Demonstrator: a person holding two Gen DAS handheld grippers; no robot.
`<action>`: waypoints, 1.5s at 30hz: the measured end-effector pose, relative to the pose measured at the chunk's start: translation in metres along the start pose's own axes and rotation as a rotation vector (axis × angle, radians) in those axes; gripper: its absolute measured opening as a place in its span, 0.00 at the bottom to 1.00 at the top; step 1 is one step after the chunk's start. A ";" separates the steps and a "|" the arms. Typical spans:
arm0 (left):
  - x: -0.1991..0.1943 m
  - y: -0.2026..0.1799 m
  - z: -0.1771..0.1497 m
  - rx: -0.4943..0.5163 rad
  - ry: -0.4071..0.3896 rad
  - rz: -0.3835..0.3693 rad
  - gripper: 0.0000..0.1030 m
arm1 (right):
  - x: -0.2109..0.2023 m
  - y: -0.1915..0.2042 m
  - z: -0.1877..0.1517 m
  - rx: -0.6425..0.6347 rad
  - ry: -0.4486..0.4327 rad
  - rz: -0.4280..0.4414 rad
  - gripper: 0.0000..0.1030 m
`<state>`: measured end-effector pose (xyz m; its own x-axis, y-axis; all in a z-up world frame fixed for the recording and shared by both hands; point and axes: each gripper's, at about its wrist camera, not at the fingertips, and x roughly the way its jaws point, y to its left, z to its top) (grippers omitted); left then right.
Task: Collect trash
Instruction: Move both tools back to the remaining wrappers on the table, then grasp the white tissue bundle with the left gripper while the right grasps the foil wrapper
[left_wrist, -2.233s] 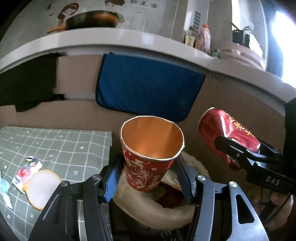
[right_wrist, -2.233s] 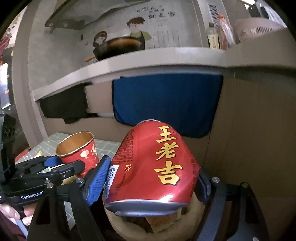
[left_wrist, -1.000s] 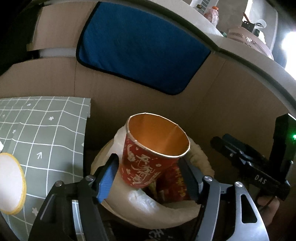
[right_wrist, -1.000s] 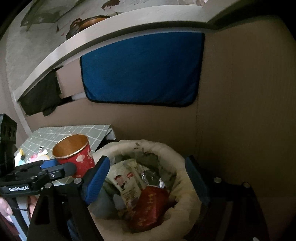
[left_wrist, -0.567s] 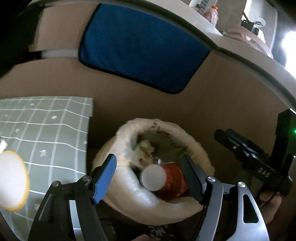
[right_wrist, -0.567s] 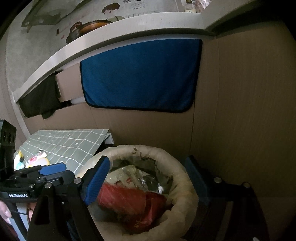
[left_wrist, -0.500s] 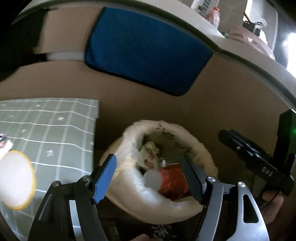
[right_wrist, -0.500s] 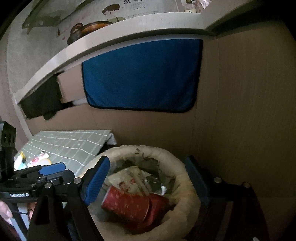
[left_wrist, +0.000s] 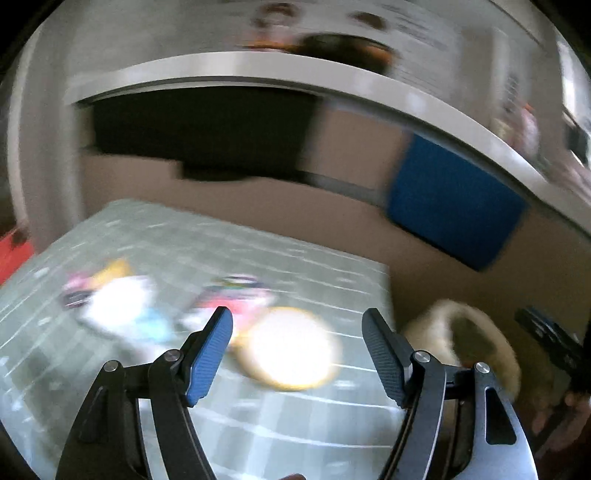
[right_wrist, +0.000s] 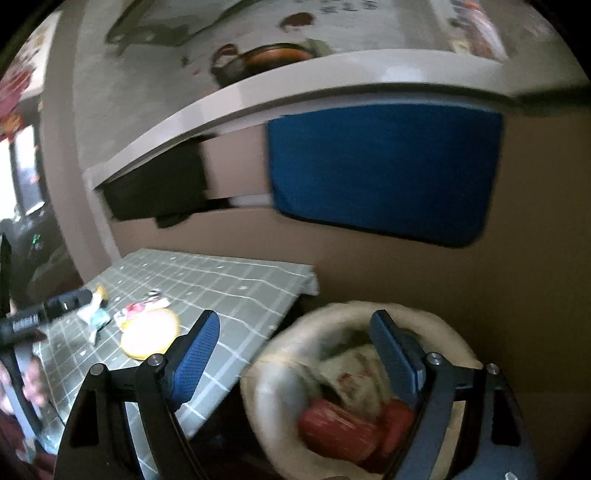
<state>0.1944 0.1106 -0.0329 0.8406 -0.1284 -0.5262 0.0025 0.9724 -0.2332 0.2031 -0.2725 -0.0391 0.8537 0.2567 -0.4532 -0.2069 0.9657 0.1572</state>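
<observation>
Left wrist view, blurred: left gripper (left_wrist: 297, 334) spread wide and empty over the round lid (left_wrist: 291, 349) and what seem wrappers (left_wrist: 122, 306) on the table (left_wrist: 295, 424); straddle one squarely. Right gripper (right_wrist: 291, 345) gapes empty above the bin (right_wrist: 266, 387).

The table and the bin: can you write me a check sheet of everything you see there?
Surface: grey-green checked tablecloth.
Job's things: round white lid with yellow rim and blurred colourful wrappers lie on the cloth; red paper cup lies in the white-lined bin.
Clutter: nothing seen.
Grippers: left tool open, empty; right tool open, empty.
Cables: nothing seen.
Surroundings: blue cloth hangs below a white counter.
</observation>
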 end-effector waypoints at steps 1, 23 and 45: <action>-0.002 0.020 0.000 -0.036 -0.002 0.036 0.71 | 0.003 0.010 0.002 -0.017 0.001 0.012 0.79; 0.085 0.132 -0.022 -0.372 0.226 0.120 0.45 | 0.103 0.129 -0.013 -0.138 0.233 0.261 0.73; -0.067 0.243 -0.058 -0.441 -0.037 0.336 0.46 | 0.222 0.421 -0.008 -0.694 0.334 0.652 0.73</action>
<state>0.1078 0.3441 -0.1016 0.7747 0.1894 -0.6033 -0.4892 0.7841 -0.3819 0.3013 0.1910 -0.0808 0.3190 0.6388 -0.7002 -0.9091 0.4151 -0.0355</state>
